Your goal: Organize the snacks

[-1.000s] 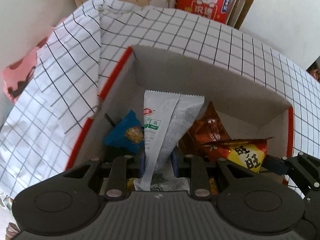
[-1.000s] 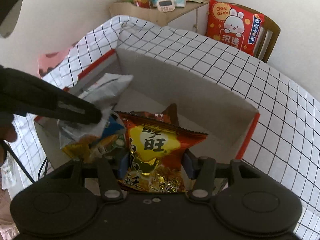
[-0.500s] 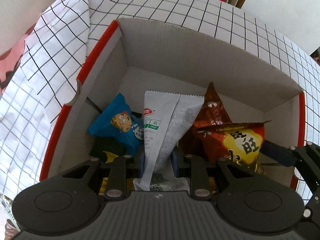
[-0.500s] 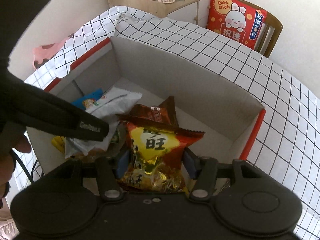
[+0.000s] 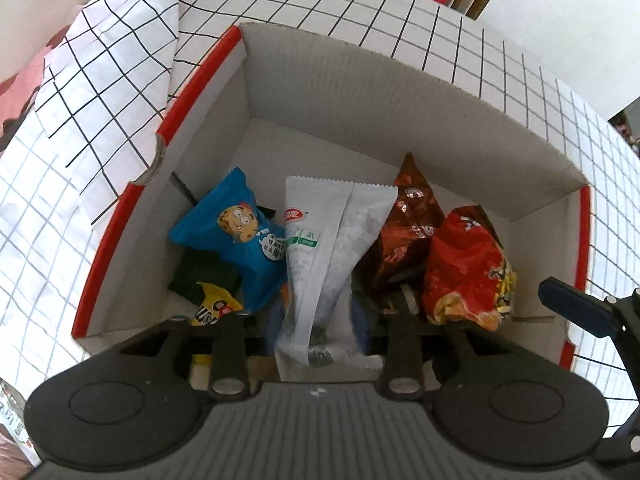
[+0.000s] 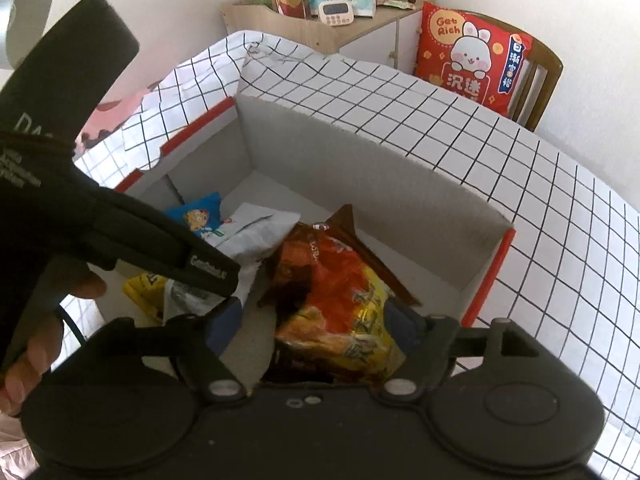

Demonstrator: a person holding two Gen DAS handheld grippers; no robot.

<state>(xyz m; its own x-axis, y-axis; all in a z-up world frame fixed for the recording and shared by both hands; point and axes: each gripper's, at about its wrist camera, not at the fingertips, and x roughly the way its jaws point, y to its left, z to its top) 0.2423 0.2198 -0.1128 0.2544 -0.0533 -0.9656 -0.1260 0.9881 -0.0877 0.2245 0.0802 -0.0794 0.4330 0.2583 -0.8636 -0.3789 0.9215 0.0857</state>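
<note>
A: Cardboard box (image 5: 400, 92), grey inside with red rim, on a bench under a white black-grid cloth (image 5: 100, 92). Contents, left to right: blue cookie packet (image 5: 236, 236), dark green packet (image 5: 204, 280) and yellow packet (image 5: 214, 308) below it, white packet (image 5: 324, 248) upright at centre, brown foil packet (image 5: 412, 232), red-orange packet (image 5: 464, 268) at the near right.

B: Left tool (image 5: 316, 316)?

A: Jaws have just been opening. The white packet stands between them, pads now off its sides, where half a second ago they pinched it. Item rests on its own weight against its neighbours.

B: Right tool (image 6: 316, 328)?

A: Jaws also just opening, now wide apart. The red-orange packet (image 6: 340, 300) lies between them, slumped over toward the right finger; whether it brushes that pad cannot be told. A second ago it stood clamped and upright.

B: Entry for the task?

A: Both packets appear delivered into the box, near side. Judged: release step in hand, two more snacks filed. Both tools need lifting clear without dragging a wrapper.

B: Surroundings?

A: Far right, a red rabbit cushion (image 6: 472, 56) on a wooden chair (image 6: 540, 80); far centre, a cabinet (image 6: 320, 28) with bottles and tissues. A hand (image 6: 36, 344) grips the left tool's handle.
</note>
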